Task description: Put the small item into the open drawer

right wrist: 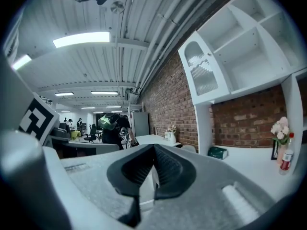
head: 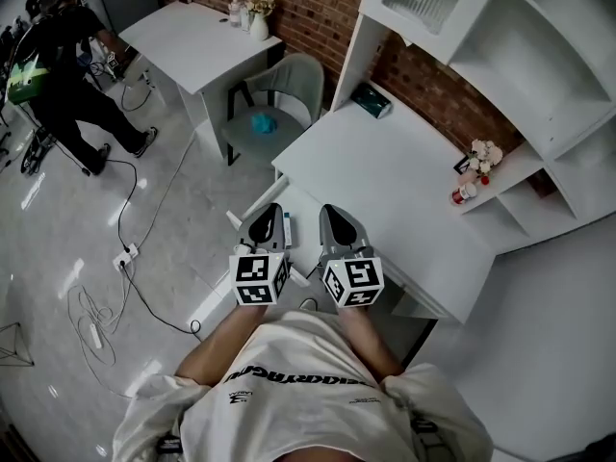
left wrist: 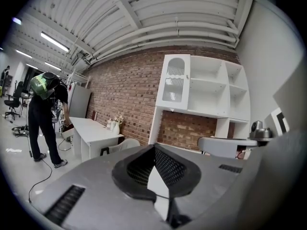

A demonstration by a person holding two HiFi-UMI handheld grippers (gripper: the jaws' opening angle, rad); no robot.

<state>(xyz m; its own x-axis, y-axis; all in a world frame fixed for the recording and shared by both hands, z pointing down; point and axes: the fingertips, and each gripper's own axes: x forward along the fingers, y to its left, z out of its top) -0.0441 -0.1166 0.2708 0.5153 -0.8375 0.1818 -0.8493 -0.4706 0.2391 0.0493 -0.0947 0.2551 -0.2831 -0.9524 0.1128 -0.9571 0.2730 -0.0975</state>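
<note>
Which small item was meant I could not tell. The green box (head: 372,99) lay on the desk (head: 385,191) well ahead of my claws, and the little red-capped bottle (head: 464,193) stood ahead and to the right on a low shelf (head: 515,162). Either looked light and stiff. I judged the bottle smooth and tippy, best pinched across its body. My left claw (left wrist: 154,148) was closed on nothing; my right claw (right wrist: 153,148) likewise, touching nothing.

Brick wall (head: 308,8), white shelving (head: 539,56), glossy pale floor (head: 58,219).
</note>
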